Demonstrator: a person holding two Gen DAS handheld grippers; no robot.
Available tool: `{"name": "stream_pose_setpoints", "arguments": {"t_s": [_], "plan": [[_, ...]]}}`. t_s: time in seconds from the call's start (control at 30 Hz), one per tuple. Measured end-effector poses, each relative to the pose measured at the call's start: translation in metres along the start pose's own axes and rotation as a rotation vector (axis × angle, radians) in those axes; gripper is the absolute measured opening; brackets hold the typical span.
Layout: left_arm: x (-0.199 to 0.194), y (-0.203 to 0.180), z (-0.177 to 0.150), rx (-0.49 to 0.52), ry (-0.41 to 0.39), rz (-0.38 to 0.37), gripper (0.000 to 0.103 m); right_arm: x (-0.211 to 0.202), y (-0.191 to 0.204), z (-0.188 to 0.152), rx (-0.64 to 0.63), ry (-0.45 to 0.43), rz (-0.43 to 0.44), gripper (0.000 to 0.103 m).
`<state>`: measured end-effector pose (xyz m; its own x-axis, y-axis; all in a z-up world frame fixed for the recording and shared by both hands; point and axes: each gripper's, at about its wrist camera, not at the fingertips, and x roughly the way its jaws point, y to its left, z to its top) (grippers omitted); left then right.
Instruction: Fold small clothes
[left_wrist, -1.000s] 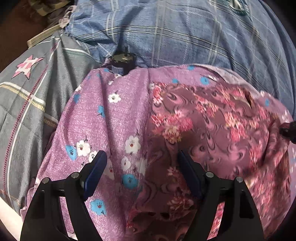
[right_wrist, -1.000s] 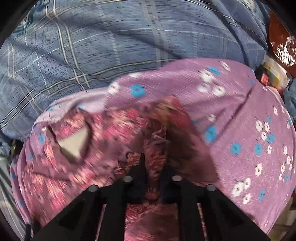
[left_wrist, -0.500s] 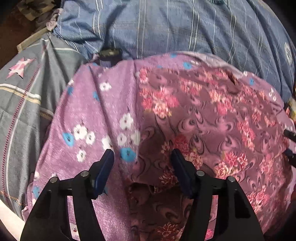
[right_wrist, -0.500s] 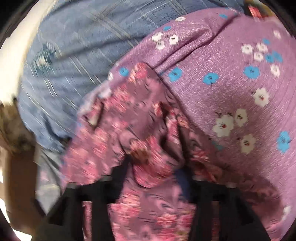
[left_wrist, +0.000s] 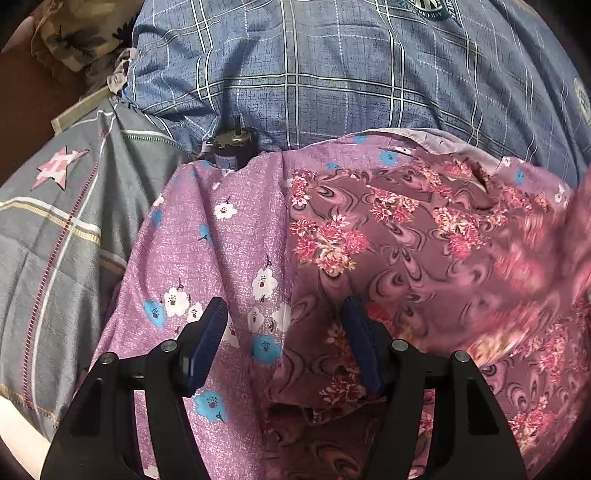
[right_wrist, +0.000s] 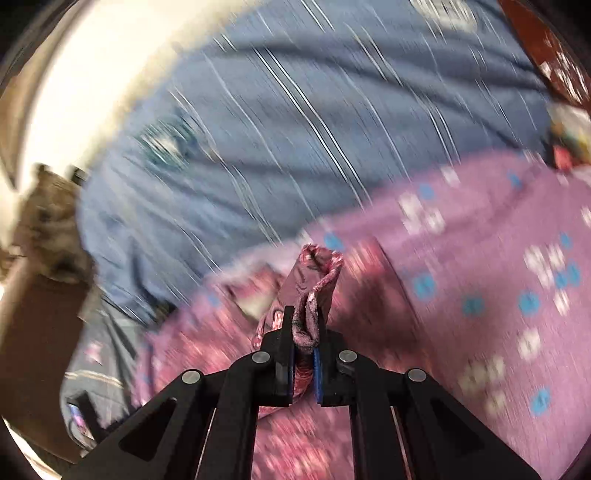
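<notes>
A small maroon garment with pink flowers (left_wrist: 399, 236) lies on a purple cloth with white and blue flowers (left_wrist: 207, 240). My left gripper (left_wrist: 284, 325) is open and hovers over the garment's left edge, one finger above the purple cloth, the other above the garment. My right gripper (right_wrist: 304, 328) is shut on a bunched fold of the maroon garment (right_wrist: 314, 280) and holds it lifted above the purple cloth (right_wrist: 480, 277). The right wrist view is motion-blurred. The lifted part shows as a blur at the right of the left wrist view (left_wrist: 554, 251).
A blue plaid cover (left_wrist: 332, 74) lies behind the cloths. A grey cover with a pink star (left_wrist: 55, 221) is at the left. A small dark motor-like object (left_wrist: 232, 147) sits at the purple cloth's far edge. Small items (right_wrist: 565, 140) lie at the right.
My right gripper has closed on a fold of the maroon garment and lifted it, swinging quickly. My left gripper stays open and has shifted only slightly over the garment's left edge.
</notes>
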<state>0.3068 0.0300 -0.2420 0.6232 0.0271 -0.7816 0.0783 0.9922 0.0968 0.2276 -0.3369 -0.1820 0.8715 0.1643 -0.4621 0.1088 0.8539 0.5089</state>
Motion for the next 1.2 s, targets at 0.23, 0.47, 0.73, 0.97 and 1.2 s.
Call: {"name": "stream_pose_setpoints", "arguments": {"t_s": [0.23, 0.47, 0.73, 0.97, 1.2], "plan": [[0.001, -0.014, -0.006, 0.061, 0.016, 0.016, 0.064, 0.056, -0.061, -0.044, 0.022, 0.263, -0.279, 0.008], [-0.020, -0.019, -0.003, 0.039, -0.065, -0.047, 0.064, 0.017, -0.010, -0.018, -0.083, 0.108, -0.295, 0.048], [0.013, -0.052, -0.014, 0.152, 0.028, 0.017, 0.078, 0.106, 0.002, -0.058, -0.151, 0.403, -0.382, 0.045], [-0.019, -0.051, -0.009, 0.126, -0.119, 0.005, 0.078, 0.057, 0.029, -0.047, -0.222, 0.307, -0.323, 0.045], [-0.065, -0.054, 0.000, 0.086, -0.277, -0.040, 0.078, -0.007, 0.055, -0.045, -0.250, 0.209, -0.260, 0.047]]}}
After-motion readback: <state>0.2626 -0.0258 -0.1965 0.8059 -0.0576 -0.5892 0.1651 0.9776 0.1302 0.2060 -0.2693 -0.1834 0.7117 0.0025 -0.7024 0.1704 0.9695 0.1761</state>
